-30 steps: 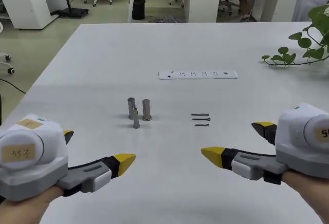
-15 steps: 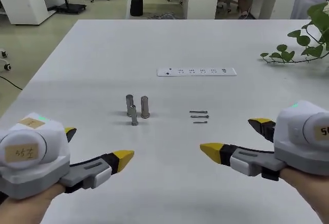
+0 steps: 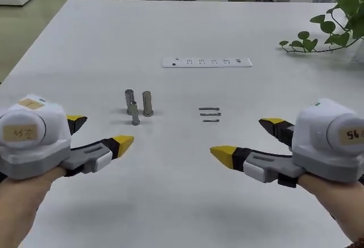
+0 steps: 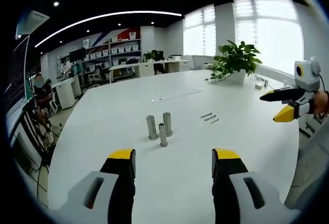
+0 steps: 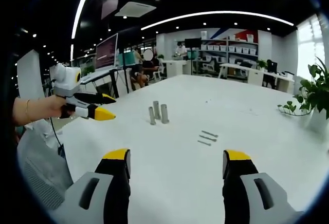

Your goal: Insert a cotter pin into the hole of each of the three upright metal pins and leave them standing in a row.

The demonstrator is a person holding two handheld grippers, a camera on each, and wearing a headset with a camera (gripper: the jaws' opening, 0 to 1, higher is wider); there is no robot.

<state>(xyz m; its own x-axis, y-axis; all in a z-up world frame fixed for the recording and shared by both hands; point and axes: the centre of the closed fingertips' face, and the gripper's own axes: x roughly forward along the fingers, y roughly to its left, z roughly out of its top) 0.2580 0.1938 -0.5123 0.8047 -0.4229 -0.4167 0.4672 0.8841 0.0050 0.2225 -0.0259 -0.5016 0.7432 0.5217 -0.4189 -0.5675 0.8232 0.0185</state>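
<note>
Both grippers are hovering over the near edge of the white counter (image 3: 182, 202), and neither one is holding anything. The left gripper (image 3: 101, 131) is hanging toward the near left corner with its jaws spread wide, yellow tips well apart. The right gripper (image 3: 243, 139) is sitting toward the near right corner, jaws likewise gaping open and pointing in toward the middle of the counter.

Out in the middle, slightly toward the left edge, the three metal pins (image 3: 136, 104) are standing upright in a tight cluster (more of a triangle than a row): two are standing side by side at the back and a shorter-looking one is standing just in front of them. None of them is touching a gripper. Just beside them, toward the right edge, the three cotter pins (image 3: 209, 114) are lying flat and parallel, one behind another, apart from the metal pins.

Farther toward the far edge, a white power strip (image 3: 206, 62) is lying crosswise. A leafy green plant (image 3: 335, 23) is trailing over the far right corner.
</note>
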